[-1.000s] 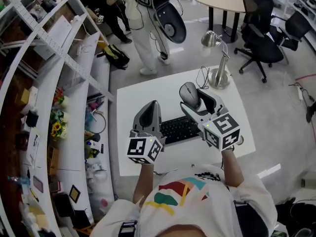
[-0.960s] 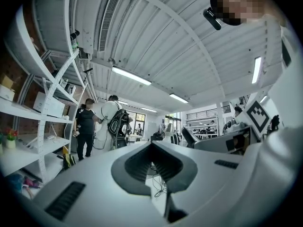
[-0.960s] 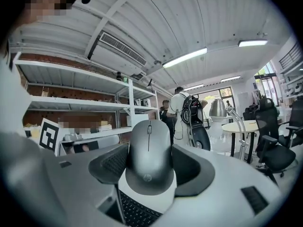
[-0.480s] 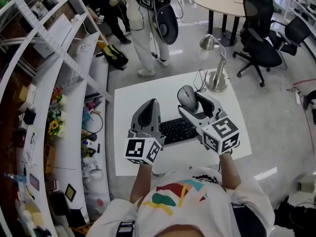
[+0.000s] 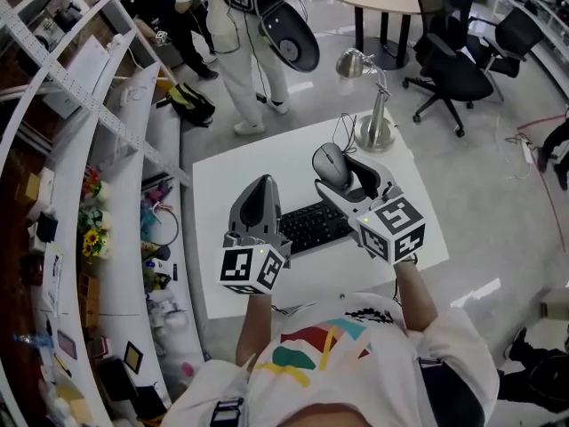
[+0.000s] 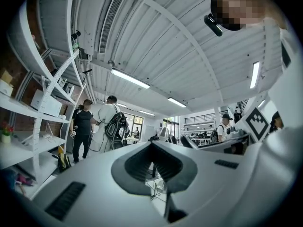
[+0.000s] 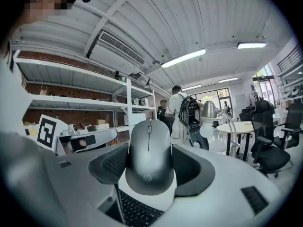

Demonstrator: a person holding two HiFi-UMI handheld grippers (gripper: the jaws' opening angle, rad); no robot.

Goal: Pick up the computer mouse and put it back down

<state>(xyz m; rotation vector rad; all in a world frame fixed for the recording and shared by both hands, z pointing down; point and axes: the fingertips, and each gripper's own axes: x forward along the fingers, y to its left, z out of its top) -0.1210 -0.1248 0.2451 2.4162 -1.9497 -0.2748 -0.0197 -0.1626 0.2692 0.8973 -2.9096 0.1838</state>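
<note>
Left gripper (image 5: 257, 199) idles with jaws closed on nothing beside the black keyboard (image 5: 308, 226), right gripper (image 5: 341, 173) is clamped on the grey HP mouse's (image 5: 331, 165) sides, apparently lifted over the white table (image 5: 220, 185): level it, lower onto bare tabletop short of the desk lamp (image 5: 373, 105), then release.

Between the jaws of the right gripper (image 7: 150, 148), the underside of the computer mouse (image 7: 149, 167) is hidden. Only a corner of the black keyboard (image 7: 135, 212) shows below that claw, cut off by the lower edge. In the head view, the left gripper (image 5: 259, 183) covers the keyboard's left end and the right claw covers its right end. Far beyond both claws, the standing person (image 5: 240, 52) is cut off at the top edge. The small things on the shelves (image 5: 116, 149) left of the left claw are too small to tell.
</note>
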